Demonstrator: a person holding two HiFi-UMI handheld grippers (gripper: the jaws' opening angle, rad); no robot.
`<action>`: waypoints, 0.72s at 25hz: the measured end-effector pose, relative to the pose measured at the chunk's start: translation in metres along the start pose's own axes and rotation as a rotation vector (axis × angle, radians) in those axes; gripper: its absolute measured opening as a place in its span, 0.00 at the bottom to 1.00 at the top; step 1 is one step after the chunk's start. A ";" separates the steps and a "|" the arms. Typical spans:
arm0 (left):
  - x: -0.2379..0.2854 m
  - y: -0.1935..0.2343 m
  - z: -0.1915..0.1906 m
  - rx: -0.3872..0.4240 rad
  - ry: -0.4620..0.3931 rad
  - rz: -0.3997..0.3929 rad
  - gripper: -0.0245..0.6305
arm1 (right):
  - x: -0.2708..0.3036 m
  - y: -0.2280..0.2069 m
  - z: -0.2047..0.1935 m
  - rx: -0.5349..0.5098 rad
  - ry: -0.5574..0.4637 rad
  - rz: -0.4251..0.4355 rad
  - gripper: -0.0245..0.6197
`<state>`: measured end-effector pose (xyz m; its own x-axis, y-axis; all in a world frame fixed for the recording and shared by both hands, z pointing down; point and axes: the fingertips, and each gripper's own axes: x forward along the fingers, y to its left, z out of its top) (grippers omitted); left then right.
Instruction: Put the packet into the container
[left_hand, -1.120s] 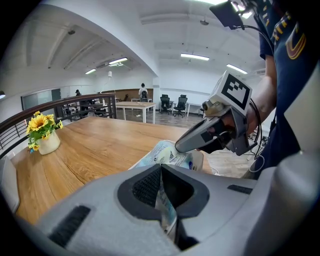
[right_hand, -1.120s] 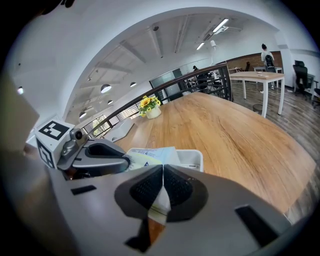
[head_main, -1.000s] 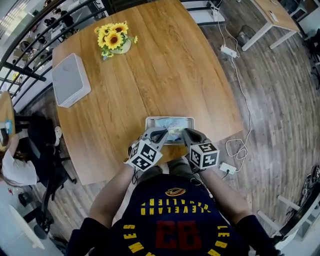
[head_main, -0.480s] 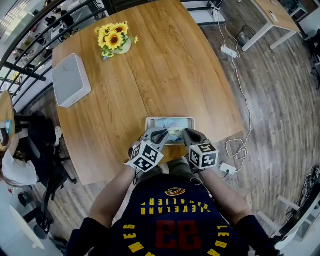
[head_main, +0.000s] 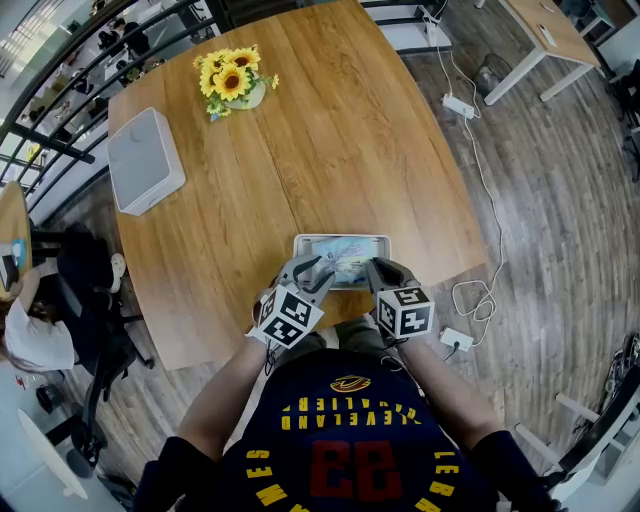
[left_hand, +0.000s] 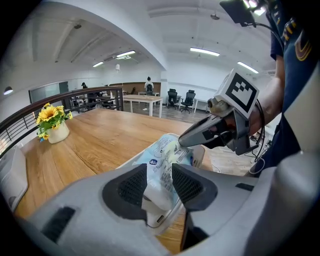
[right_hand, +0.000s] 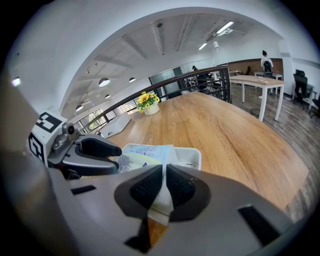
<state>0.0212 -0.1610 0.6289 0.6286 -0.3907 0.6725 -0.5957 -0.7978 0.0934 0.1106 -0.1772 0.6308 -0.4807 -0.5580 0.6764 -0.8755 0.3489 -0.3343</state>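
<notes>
A white rectangular container (head_main: 340, 238) sits near the table's front edge. A light blue printed packet (head_main: 346, 263) lies in it, one end raised over the near rim. My left gripper (head_main: 320, 270) reaches in from the left. Its jaws are opening, with the packet's white end (left_hand: 159, 186) loose between the pads. In the left gripper view the packet (left_hand: 165, 157) rises out of the container (left_hand: 199, 153). My right gripper (head_main: 372, 268) comes in from the right. It is shut on the packet's white edge (right_hand: 163, 196), above the container (right_hand: 189, 156).
A vase of sunflowers (head_main: 236, 80) and a white box (head_main: 146, 160) stand at the far left of the wooden table (head_main: 330, 140). Cables and a power strip (head_main: 458, 102) lie on the floor to the right. The table's front edge is just under the grippers.
The left gripper's jaws have parted around the packet's end and the gripper has drawn slightly back toward the person. The right gripper and the container have stayed put.
</notes>
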 end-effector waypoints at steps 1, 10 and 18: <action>-0.003 0.001 -0.001 -0.017 -0.004 0.006 0.26 | 0.000 0.001 0.000 -0.016 -0.001 -0.005 0.07; -0.044 0.009 0.025 -0.109 -0.122 0.051 0.26 | -0.018 0.005 0.023 -0.009 -0.097 -0.013 0.20; -0.066 -0.002 0.044 -0.089 -0.218 0.062 0.25 | -0.040 0.018 0.042 0.019 -0.168 0.030 0.20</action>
<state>0.0028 -0.1536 0.5516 0.6766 -0.5351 0.5057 -0.6721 -0.7294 0.1275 0.1121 -0.1796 0.5701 -0.5069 -0.6663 0.5469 -0.8605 0.3543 -0.3660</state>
